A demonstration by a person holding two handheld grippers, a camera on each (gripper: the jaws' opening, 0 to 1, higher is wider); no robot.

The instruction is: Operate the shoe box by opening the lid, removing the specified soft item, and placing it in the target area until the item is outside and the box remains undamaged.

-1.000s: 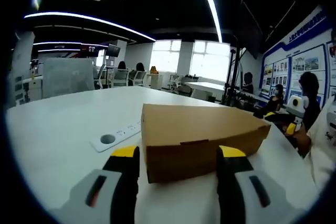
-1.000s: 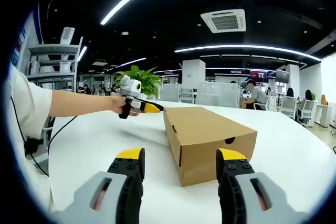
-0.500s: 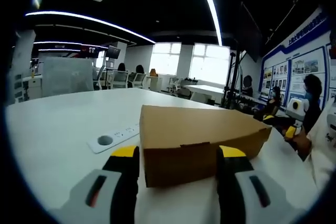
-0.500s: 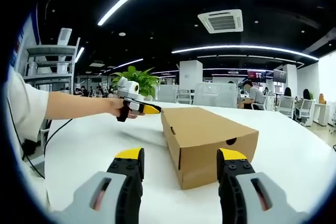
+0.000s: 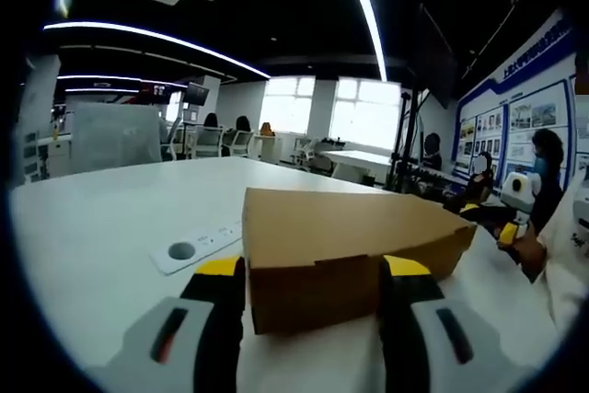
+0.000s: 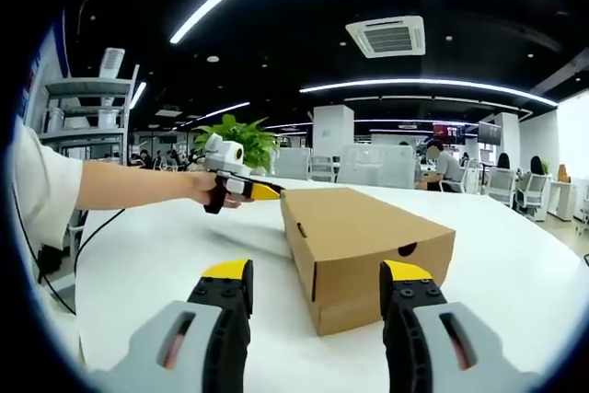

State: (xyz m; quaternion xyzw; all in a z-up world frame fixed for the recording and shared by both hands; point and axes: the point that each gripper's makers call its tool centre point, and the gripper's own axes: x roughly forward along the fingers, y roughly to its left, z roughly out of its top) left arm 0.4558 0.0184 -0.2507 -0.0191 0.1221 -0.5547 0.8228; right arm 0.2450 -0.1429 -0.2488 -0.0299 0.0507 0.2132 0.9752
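In the left gripper view, your left gripper (image 5: 311, 296) rises from the bottom of the frame with its jaws spread wide, and the near end of the shoe box (image 5: 345, 246) sits between the yellow tips at lower centre. Whether the tips touch the cardboard I cannot tell. The box rests on the white table (image 5: 101, 218), its lid closed. A white power strip (image 5: 193, 248) lies left of the box, apart from it. At the right edge, your right gripper (image 5: 511, 213) shows beyond the far end of the box.

In the right gripper view, your right gripper (image 6: 316, 296) also stands wide and holds nothing, with the shoe box (image 6: 363, 246) at centre, just beyond the tips and closed. Your left gripper (image 6: 237, 186) is held out at upper left, near the box's far corner.

The box looks like thin corrugated card: probably light, stiff along the edges, easy to dent on the flat faces, and likely to slide on the smooth table. Take the lid by its lower rim at one end, and steady the base with the other gripper rather than pinching the walls.
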